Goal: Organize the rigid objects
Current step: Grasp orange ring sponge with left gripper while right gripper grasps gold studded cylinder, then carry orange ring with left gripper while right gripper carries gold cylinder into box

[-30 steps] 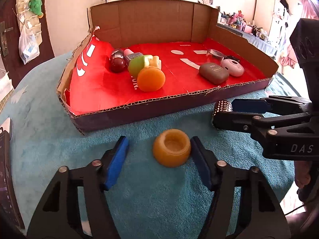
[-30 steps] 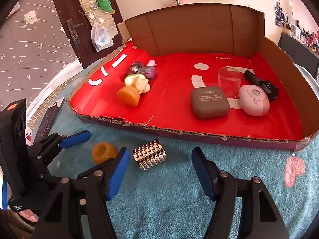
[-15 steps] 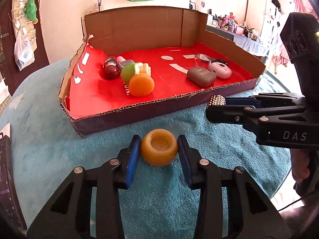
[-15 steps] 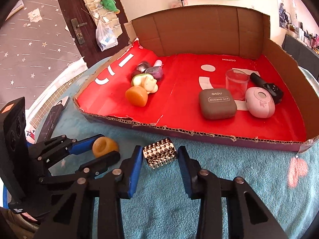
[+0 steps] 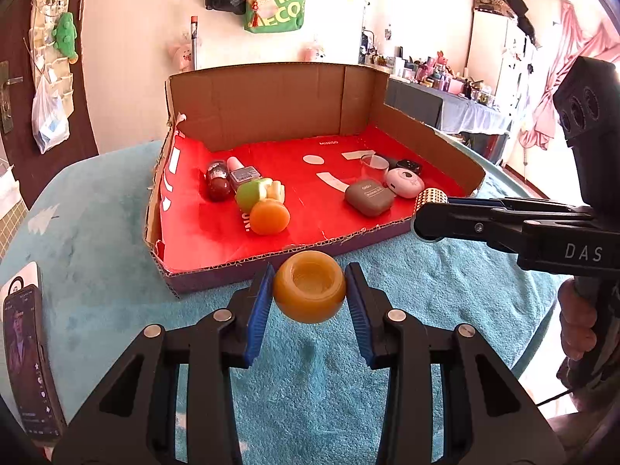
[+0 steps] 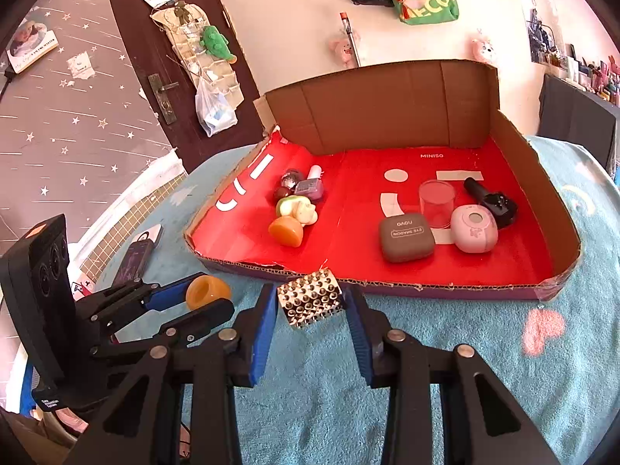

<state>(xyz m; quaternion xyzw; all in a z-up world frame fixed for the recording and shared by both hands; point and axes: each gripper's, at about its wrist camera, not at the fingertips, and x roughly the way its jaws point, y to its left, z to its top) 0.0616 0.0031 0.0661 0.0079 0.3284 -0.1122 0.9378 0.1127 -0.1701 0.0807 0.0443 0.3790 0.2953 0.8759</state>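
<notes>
Cylinder [image 5: 431, 195] mostly hidden behind right claw [image 5: 428, 213].

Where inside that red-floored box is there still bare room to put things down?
In the cardboard box: the middle strip between the orange cup cluster and the grey eye-shadow case, plus the near-left corner. The far-right group around the clear cup is crowded.

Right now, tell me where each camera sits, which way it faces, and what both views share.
Left wrist: rides the left gripper, facing the cardboard tray; it grips the orange cup; the right gripper crosses at right.
Right wrist: rides the right gripper, facing the same tray; it grips the studded block; the left gripper shows lower left.
Shared: tray, cup, block, blue cloth.
</notes>
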